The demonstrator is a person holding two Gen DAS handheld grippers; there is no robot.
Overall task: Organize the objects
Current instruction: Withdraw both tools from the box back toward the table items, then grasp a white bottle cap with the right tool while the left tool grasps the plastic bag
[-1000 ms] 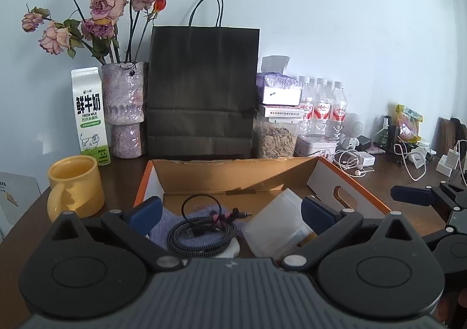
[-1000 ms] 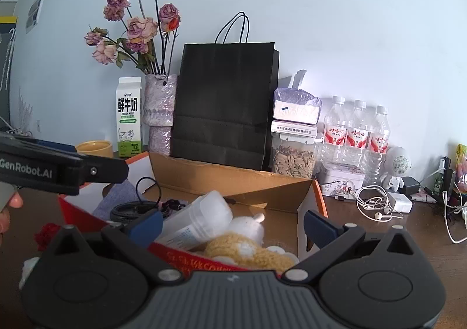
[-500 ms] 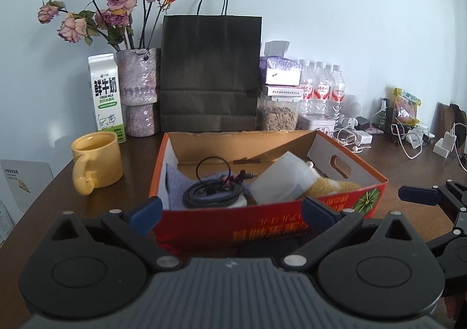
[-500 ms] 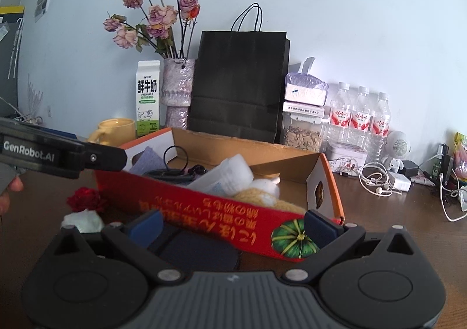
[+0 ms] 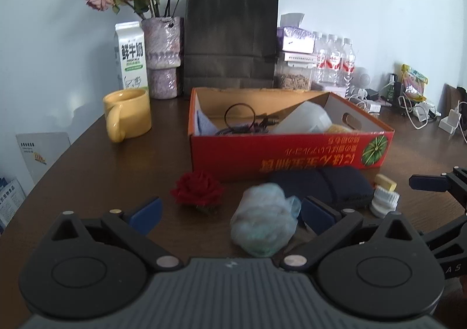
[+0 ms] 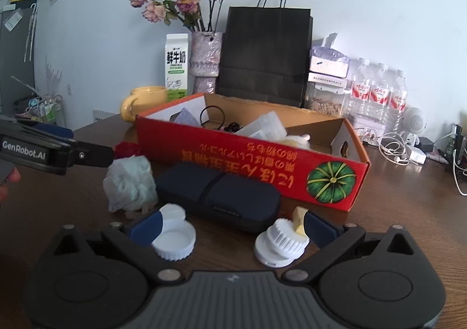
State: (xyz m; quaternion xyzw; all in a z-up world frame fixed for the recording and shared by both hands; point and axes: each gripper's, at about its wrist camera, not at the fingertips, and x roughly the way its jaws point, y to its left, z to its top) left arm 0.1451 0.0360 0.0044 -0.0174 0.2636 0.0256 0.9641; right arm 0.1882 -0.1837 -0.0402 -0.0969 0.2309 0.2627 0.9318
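Observation:
A red cardboard box (image 5: pixel 289 153) stands on the brown table and holds a coiled black cable (image 5: pixel 242 124), a translucent container (image 5: pixel 303 121) and a yellowish fluffy item. In front of it lie a red fabric rose (image 5: pixel 197 191), a crumpled plastic bag (image 5: pixel 262 224), a navy zip case (image 5: pixel 324 189) and a white ridged cap (image 5: pixel 383 202). My left gripper (image 5: pixel 230 212) is open, with the bag between its fingers, untouched. My right gripper (image 6: pixel 233 228) is open just short of the case (image 6: pixel 219 194), with a white lid (image 6: pixel 173 237) by its left finger and the ridged cap (image 6: pixel 281 237) by its right.
A yellow mug (image 5: pixel 128 114), a milk carton (image 5: pixel 130 56), a vase of dried roses (image 5: pixel 162 54) and a black paper bag (image 5: pixel 230 40) line the back wall. Water bottles (image 6: pixel 376 95) and tangled chargers (image 6: pixel 405 148) fill the back right. The table edge runs along the left.
Both grippers have drawn back from over the box toward the table's near side. The rose, bag, case and caps in front of the box have come into view.

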